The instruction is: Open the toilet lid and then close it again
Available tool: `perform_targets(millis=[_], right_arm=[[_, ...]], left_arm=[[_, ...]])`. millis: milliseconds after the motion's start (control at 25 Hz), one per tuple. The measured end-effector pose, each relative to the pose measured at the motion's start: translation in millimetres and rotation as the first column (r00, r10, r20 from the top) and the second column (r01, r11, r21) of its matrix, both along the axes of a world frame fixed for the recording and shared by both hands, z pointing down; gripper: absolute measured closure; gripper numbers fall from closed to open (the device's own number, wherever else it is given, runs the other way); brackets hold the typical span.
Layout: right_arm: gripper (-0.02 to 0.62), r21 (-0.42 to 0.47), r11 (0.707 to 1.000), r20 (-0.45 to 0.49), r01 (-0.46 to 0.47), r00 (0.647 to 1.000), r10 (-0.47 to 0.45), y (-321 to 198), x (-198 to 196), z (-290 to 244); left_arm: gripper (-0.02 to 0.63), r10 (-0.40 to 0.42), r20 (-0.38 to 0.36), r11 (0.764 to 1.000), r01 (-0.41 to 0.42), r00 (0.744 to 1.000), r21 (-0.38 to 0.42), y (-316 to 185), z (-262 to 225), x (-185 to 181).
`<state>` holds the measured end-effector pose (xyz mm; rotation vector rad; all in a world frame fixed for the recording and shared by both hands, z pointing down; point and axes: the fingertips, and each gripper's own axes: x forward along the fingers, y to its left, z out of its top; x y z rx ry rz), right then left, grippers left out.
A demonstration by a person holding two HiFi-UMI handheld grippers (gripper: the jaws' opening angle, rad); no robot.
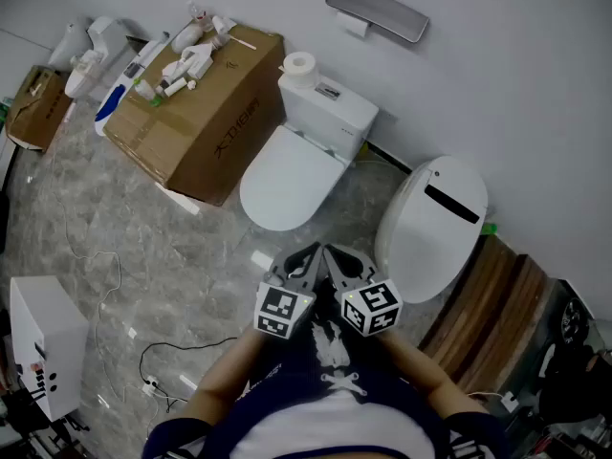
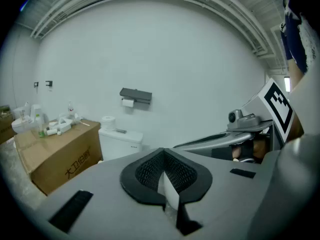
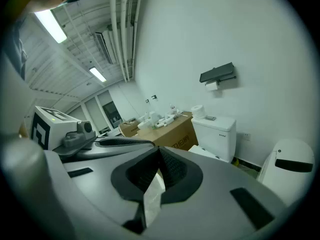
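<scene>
Item 1. Toilet [image 1: 325, 122]: white, standing against the wall [image 1: 497, 84], seen from above in the head view.
- Lid [image 1: 285, 178]: down, lying flat over the bowl, with nothing on it.
- Tank [image 1: 335, 115]: behind the lid, against the wall.
- Paper roll [image 1: 300, 65]: upright on the left end of the tank top.

Item 2. Left gripper [image 2: 164, 156]: held in front of the toilet, on the person's side of the lid and clear of it. The jaws are pressed together with nothing between them. It points slightly downward towards the toilet.

Item 3. Right gripper [image 3: 160, 156]: just beside the left gripper, also in front of the toilet and not touching the lid. The jaws are clenched on nothing. The tips of the two grippers nearly meet.

Item 4. Cardboard box [image 1: 206, 127]: just left of the toilet, on the floor [image 1: 143, 247]. Several white bottles [image 1: 186, 65] and small containers lie on its top.

Item 5. Paper holder [image 1: 378, 10]: grey, mounted on the wall above the toilet.

Item 6. White domed unit [image 1: 430, 223] with a black slot: right of the toilet, near the wall.

Item 7. Wooden boards [image 1: 488, 295]: further right of the toilet, beyond the domed unit.

Item 8. White cabinet [image 1: 43, 342]: well left of the toilet, nearer the person. A dark cable [image 1: 167, 352] lies on the floor close to it.
</scene>
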<state>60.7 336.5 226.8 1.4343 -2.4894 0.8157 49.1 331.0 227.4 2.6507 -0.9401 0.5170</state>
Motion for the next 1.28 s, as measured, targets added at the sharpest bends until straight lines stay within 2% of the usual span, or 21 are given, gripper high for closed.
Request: perform_targets(millis=[200,480,720,1040,1280], right_arm=[[0.588,-0.020,1.000,-0.010,0.022,1.000,-0.023,-1.2,-5.5,5.8],[0.588,-0.056,0.998,-0.011,0.036,0.999,-0.037,-13.4,-10.2,18.0],[0.586,-0.121,0.991,-0.015,0.050,0.999,-0.052,-28.1,-30.1,33.2],[0.586,-0.205,0.979,-0.024,0.009,1.000,-0.015,-55.7,-35.1,77.1],[0.586,-0.266,0.963,-0.033,0.030,0.999,-0.040,-62.1,-29.1,107.7]], left_arm=[[0.601,-0.010,-0.005,0.999,0.010,1.000,-0.041,-1.5,7.5,-5.2],[0.601,-0.009,0.000,0.999,0.009,1.000,-0.049,-13.8,13.6,-10.4],[0.601,-0.025,0.001,0.996,0.025,1.000,-0.084,-23.8,29.1,-35.0],[0.601,0.027,0.037,0.991,-0.022,0.999,-0.132,-51.4,74.7,-52.6],[0.601,-0.020,0.033,0.974,0.027,0.999,-0.223,-64.7,102.5,-43.7]])
